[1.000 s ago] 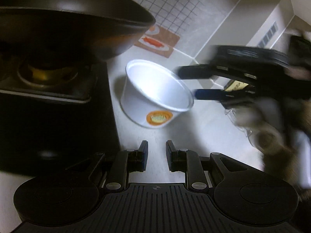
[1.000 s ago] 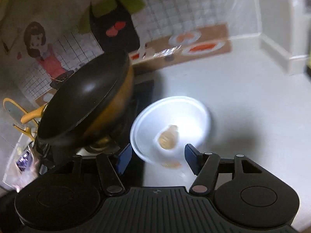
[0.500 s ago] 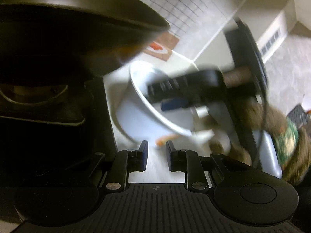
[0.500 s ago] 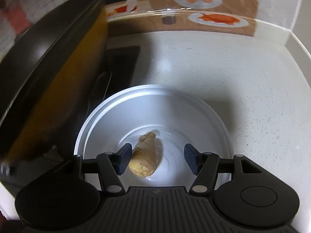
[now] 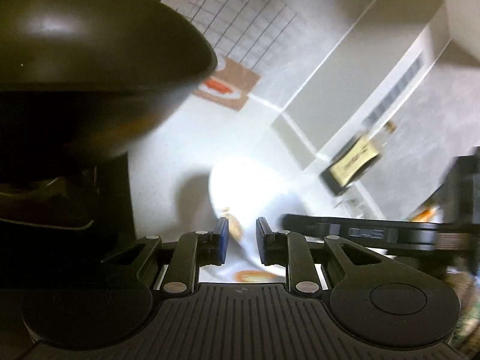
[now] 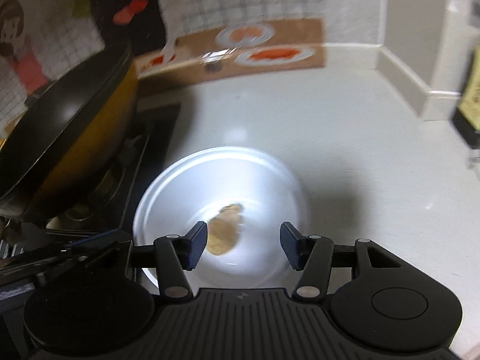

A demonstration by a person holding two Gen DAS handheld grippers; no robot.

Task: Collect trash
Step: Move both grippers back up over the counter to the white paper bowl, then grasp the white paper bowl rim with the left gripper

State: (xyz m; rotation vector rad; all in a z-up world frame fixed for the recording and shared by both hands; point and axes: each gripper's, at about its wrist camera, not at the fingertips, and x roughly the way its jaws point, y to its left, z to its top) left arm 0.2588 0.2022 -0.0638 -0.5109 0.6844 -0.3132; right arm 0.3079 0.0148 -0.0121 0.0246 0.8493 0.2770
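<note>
Beside the dark wok (image 6: 64, 129) on its stove, a white paper bowl (image 6: 219, 177) stands on the pale bench (image 6: 345, 126), and everything here is placed from that bowl. Half a second ago the right gripper (image 6: 243, 244) was low over it with its fingers either side of the tan scrap; now the bowl looks smaller and farther off, so this gripper has drawn back up. Its fingers are closing, yet the scrap (image 6: 223, 229) lies on the bowl's floor beyond them, not pinched. I judge that the pick has not happened.

The left gripper (image 5: 241, 243) has come nearer: a second ago the bowl stood well ahead of it, now the bowl's near rim (image 5: 249, 249) passes between its narrowly parted fingers. Whether the pads touch that rim I cannot tell through the blur. It may be about to steady the bowl.

The bowl holds only that one scrap. A dark bottle with a yellow label (image 5: 354, 162) stands well beyond the bowl.
</note>
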